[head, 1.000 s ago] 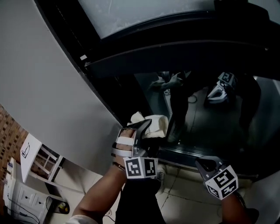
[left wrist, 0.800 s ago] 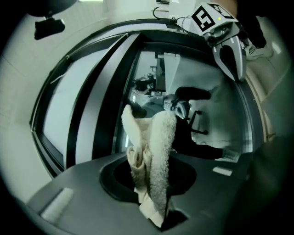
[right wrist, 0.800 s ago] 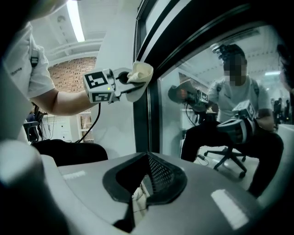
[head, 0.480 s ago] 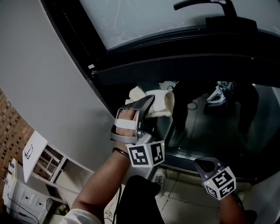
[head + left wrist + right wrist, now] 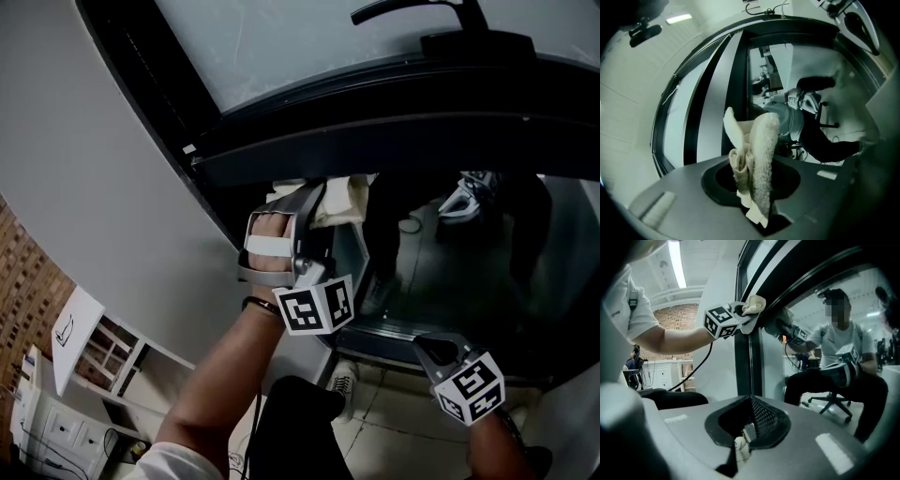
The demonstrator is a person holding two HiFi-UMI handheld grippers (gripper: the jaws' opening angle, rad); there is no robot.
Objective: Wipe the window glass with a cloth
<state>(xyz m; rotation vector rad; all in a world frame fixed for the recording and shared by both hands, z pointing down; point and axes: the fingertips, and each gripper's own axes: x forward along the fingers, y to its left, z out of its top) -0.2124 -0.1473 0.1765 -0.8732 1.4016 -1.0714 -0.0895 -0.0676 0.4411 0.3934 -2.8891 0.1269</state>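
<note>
Left gripper (image 5: 311, 208) clamped tight on the bunched cloth (image 5: 343, 201), pressed at the eleven o'clock corner of the window glass (image 5: 450, 272), hard against the dark frame (image 5: 375, 131). Right gripper (image 5: 439, 349) pinched closed on nothing, low at five o'clock. Wiping apparently under way; most of the pane probably left to cover.

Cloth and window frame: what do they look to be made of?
The cloth looks like cream terry cotton or similar: a nubbly, looped pile shows on its folds, and it is matte. The window frame looks like black painted metal or plastic, smooth with a faint sheen along its edges; the pictures cannot settle which.
</note>
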